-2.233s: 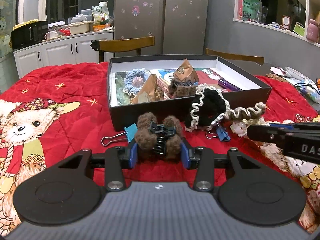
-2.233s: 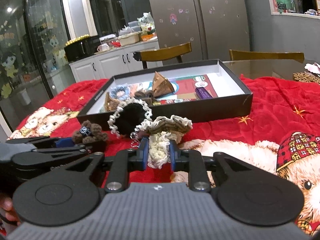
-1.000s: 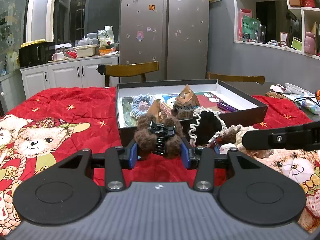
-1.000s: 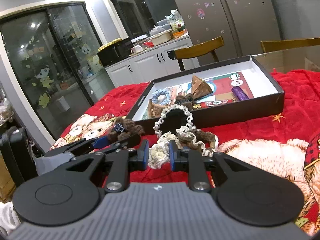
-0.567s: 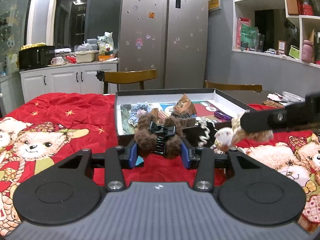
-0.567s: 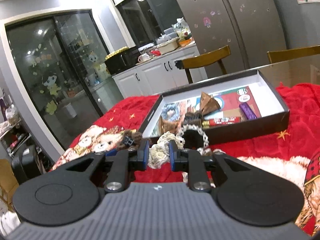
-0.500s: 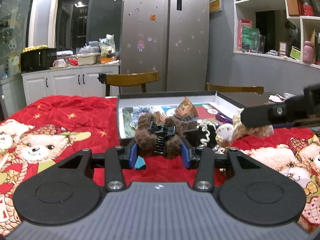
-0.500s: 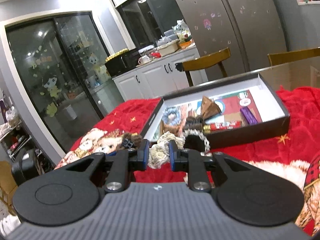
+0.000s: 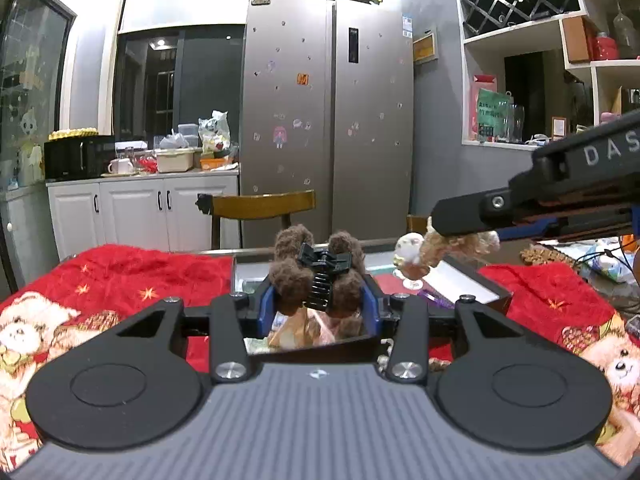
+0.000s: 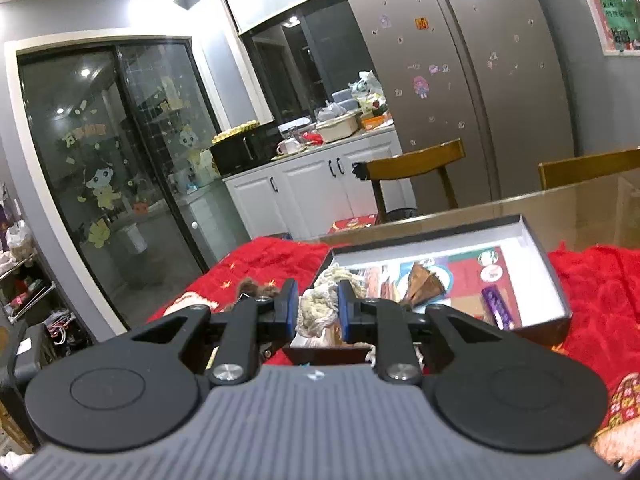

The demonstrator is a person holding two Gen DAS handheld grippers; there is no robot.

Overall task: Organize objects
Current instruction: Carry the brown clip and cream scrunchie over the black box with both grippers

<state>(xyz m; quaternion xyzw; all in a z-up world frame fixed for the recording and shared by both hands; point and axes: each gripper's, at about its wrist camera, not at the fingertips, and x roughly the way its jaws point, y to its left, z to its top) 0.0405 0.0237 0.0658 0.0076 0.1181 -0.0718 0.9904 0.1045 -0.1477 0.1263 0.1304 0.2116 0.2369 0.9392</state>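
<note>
Left tool [image 9: 318, 300]: pinching a brown fuzzy hair claw [image 9: 318, 276] between its blue pads, held in the air above the near edge of the box [image 9: 476, 286].
Right tool [image 10: 318, 306]: pressed onto a cream crocheted scrunchie [image 10: 316, 304], also lifted clear of the desk; in the left view it reaches in from the right, with the scrunchie hanging at its tip.
Box: a dark, shallow box with a white lining, open on the desk; it holds a brown paper cone [image 10: 424, 280], a purple stick [image 10: 496, 306] and printed cards.
Desk: covered by a red cloth [image 9: 132, 276] printed with gold stars and teddy bears; bare glass top [image 10: 560, 208] shows behind the box.
Chairs: two wooden chair backs [image 10: 416, 164] stand at the far side of the desk.
Room: a steel double-door fridge [image 9: 328, 120] dotted with stickers, a plant on top; white cabinets [image 9: 132, 212] to its left carry a black microwave [image 9: 78, 158], cups and tubs.
Left wall: dark glass sliding doors [image 10: 104, 160] with cartoon stickers.
Right wall: white shelves [image 9: 560, 40] with a wine rack.
</note>
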